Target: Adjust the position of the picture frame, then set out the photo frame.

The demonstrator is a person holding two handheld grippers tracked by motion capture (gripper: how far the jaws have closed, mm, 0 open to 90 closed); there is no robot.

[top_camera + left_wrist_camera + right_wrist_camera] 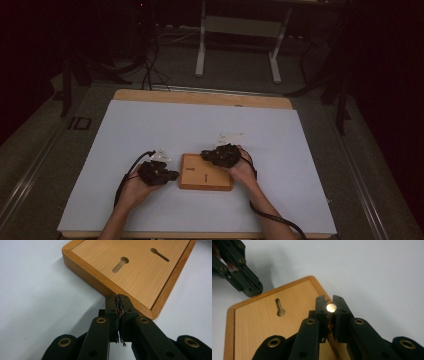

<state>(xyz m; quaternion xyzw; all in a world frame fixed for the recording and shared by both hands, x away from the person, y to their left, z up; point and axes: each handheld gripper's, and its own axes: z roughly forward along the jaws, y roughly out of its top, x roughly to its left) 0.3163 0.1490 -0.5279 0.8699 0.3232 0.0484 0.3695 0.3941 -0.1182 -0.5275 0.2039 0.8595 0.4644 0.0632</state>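
Slotted wooden board (206, 172) — shiny round pin (331, 307)

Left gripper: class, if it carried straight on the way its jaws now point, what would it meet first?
Probably the wooden board: the left gripper, jaws shut, points at the board's near raised edge, seemingly touching or almost touching it. Contact is unclear.

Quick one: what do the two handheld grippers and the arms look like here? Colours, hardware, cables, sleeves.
Both the left gripper and the right gripper are black, each with a whitish plate on top. Close up, their linkage arms carry brass-coloured rivets, and the fingers are blocky black pads with frayed lining along the inner faces. A black cable trails from each gripper along the forearm. The forearms are bare, no sleeves or gloves visible.
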